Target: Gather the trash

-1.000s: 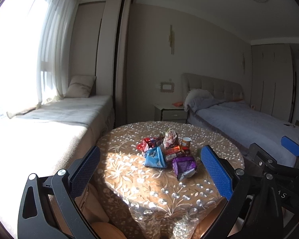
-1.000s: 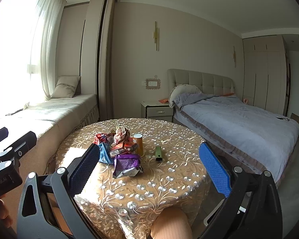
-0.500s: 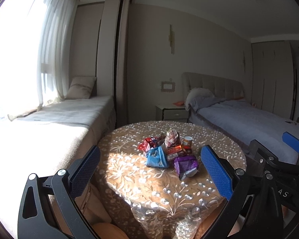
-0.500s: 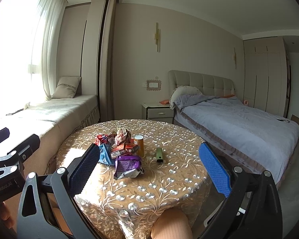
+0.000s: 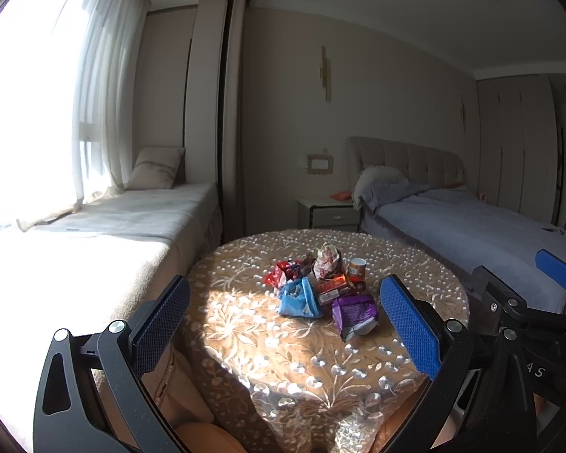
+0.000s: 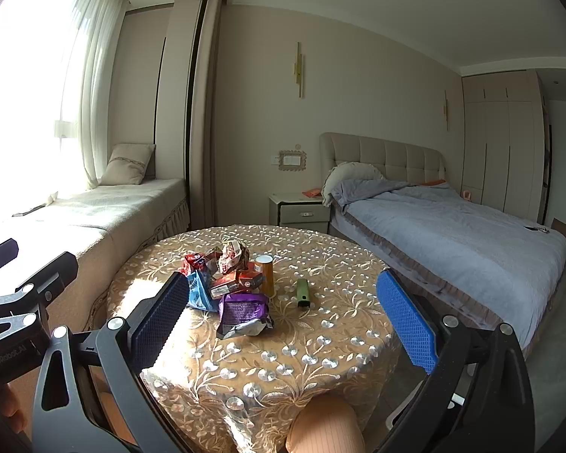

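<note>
A pile of trash sits on a round table (image 5: 268, 343) with a gold embroidered cloth: a purple wrapper (image 5: 354, 311) (image 6: 243, 311), a blue bag (image 5: 298, 298) (image 6: 200, 294), a red wrapper (image 5: 286, 271) (image 6: 194, 262), a crumpled red-white wrapper (image 5: 328, 260) (image 6: 234, 255), a red box (image 5: 332, 288) (image 6: 237, 281), an orange can (image 5: 356, 268) (image 6: 266, 273) and a green stick (image 6: 302, 292). My left gripper (image 5: 286, 328) is open and empty, short of the table. My right gripper (image 6: 283, 321) is open and empty, also short of the pile.
A grey bed (image 6: 452, 238) stands right of the table, a nightstand (image 6: 302, 211) behind it, a window bench (image 5: 94, 234) with a cushion on the left. A chair back (image 6: 324, 426) shows below the table's near edge.
Both grippers have drifted slightly back and up, so the table sits a little farther and lower in view. The trash has not moved.
</note>
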The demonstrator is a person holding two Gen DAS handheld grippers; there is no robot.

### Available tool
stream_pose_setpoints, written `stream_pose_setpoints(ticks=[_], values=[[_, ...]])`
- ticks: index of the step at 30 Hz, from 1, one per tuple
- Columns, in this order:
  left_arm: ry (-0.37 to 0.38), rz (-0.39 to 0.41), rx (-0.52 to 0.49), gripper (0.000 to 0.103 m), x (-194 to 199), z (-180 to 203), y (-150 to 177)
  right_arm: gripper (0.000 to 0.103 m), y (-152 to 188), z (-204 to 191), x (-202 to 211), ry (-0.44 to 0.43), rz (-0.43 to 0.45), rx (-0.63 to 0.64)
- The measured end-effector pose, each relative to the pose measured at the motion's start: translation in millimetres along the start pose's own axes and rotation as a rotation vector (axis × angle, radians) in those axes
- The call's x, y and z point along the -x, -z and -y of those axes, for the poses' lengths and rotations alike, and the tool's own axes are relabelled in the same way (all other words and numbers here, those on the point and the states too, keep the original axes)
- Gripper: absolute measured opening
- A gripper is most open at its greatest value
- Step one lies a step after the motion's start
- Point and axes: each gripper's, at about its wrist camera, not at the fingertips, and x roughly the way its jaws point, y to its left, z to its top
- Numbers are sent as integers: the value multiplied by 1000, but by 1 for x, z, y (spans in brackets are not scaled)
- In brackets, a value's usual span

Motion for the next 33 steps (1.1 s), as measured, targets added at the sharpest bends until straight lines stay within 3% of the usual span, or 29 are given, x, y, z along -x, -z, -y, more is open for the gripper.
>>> stream_pose_setpoints(ticks=[33], values=[[-27,-56,-18,98,-17,6,2,99,9,1,-21,-22,-49,-16]])
